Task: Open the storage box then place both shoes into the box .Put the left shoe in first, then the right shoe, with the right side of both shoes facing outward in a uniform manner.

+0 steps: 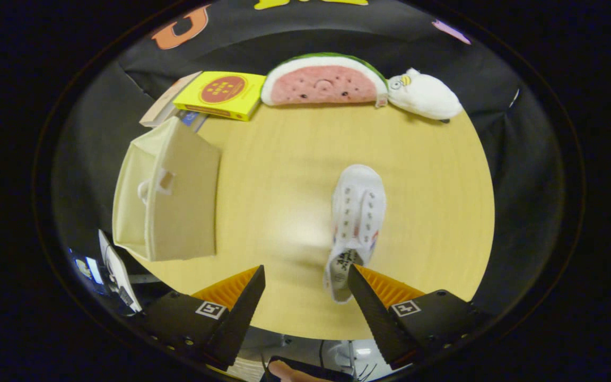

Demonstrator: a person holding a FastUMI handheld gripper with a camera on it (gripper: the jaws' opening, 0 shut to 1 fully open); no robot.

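- On the round wooden table (284, 175), one white shoe (356, 223) lies long-ways, toe pointing away toward the far edge and heel near the fingers.
- The claw (305, 276) is wide open and holds nothing; the shoe's heel sits just by the tip of the right-hand finger.
- The cream cloth storage box (167, 196) sits well to the left, soft and square.
- Far back lie a watermelon plush (324, 82), a white plush (425, 95) and a yellow box (220, 94).

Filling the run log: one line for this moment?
gripper: open, nothing held | shoe: on table, heel by one finger | storage box: beside, apart
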